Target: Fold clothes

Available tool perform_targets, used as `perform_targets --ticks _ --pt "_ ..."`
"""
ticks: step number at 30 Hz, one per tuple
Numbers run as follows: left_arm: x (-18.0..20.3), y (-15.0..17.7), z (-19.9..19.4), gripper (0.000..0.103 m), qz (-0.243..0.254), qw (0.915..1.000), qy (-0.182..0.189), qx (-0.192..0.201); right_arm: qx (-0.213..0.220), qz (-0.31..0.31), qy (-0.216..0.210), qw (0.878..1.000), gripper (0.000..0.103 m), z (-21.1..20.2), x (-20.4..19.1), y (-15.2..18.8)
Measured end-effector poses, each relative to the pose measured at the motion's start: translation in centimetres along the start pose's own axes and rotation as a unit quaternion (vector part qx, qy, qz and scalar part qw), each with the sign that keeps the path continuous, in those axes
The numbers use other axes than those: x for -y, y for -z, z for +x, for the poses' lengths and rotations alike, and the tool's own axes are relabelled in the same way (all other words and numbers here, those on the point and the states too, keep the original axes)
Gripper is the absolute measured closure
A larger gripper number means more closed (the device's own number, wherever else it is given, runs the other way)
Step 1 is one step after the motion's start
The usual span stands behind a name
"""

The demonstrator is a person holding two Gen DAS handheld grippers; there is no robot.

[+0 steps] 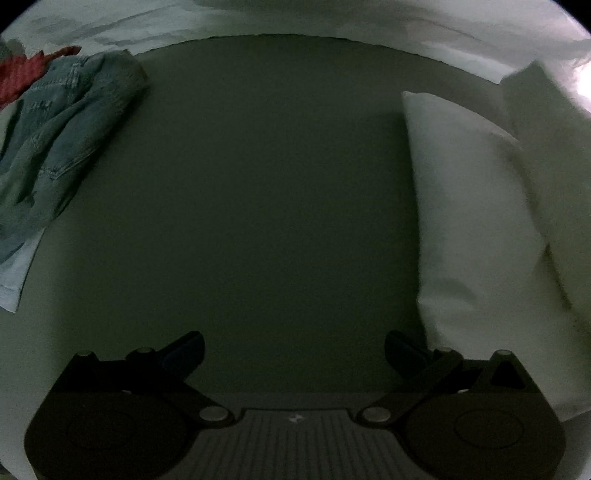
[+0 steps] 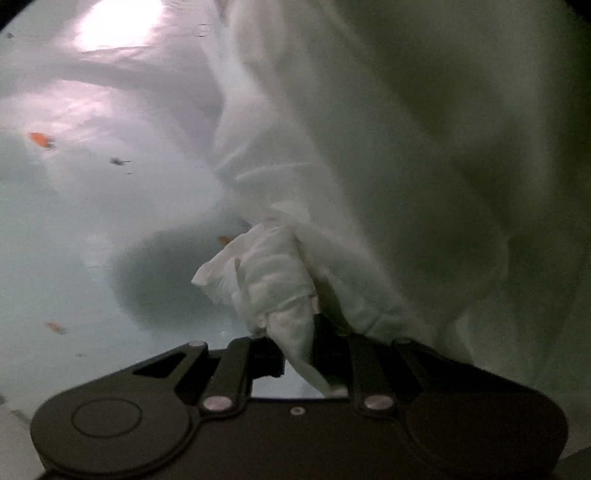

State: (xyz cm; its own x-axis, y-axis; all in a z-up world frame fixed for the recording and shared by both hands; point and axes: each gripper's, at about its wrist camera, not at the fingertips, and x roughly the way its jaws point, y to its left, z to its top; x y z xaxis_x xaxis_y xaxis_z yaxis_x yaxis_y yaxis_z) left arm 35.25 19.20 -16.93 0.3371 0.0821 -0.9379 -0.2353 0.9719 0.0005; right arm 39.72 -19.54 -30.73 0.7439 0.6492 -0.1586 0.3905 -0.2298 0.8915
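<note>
In the right wrist view my right gripper (image 2: 297,350) is shut on a bunched edge of a white garment (image 2: 388,166), which hangs in folds up and to the right and fills that side. In the left wrist view my left gripper (image 1: 293,349) is open and empty, its jaws wide apart above a dark green cloth surface (image 1: 258,192). A white folded piece of fabric (image 1: 469,221) lies to the right of the left gripper. A crumpled blue denim garment (image 1: 62,133) lies at the far left.
A red cloth (image 1: 26,72) lies behind the denim at the far left. A pale sheet (image 1: 332,18) runs beyond the green surface. Under the right gripper is a pale surface (image 2: 74,240) with small orange specks (image 2: 40,139).
</note>
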Motion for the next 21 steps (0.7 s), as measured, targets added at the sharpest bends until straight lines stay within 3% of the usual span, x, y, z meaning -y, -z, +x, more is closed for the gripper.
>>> perform_targets --ticks 2,11,21 --pt "-0.6 0.5 -0.6 0.001 -0.003 1.0 0.0 0.0 0.005 -0.011 0.023 1.0 0.087 0.3 0.0 0.3" --pt "0.7 0.7 0.1 0.001 -0.005 0.9996 0.027 -0.006 -0.003 -0.059 0.049 0.997 0.082 -1.5 -3.1 0.6" --pt "1.3 1.9 -0.3 0.001 -0.019 0.9991 0.038 -0.001 -0.01 -0.169 0.093 0.981 0.077 -2.2 -7.4 1.9"
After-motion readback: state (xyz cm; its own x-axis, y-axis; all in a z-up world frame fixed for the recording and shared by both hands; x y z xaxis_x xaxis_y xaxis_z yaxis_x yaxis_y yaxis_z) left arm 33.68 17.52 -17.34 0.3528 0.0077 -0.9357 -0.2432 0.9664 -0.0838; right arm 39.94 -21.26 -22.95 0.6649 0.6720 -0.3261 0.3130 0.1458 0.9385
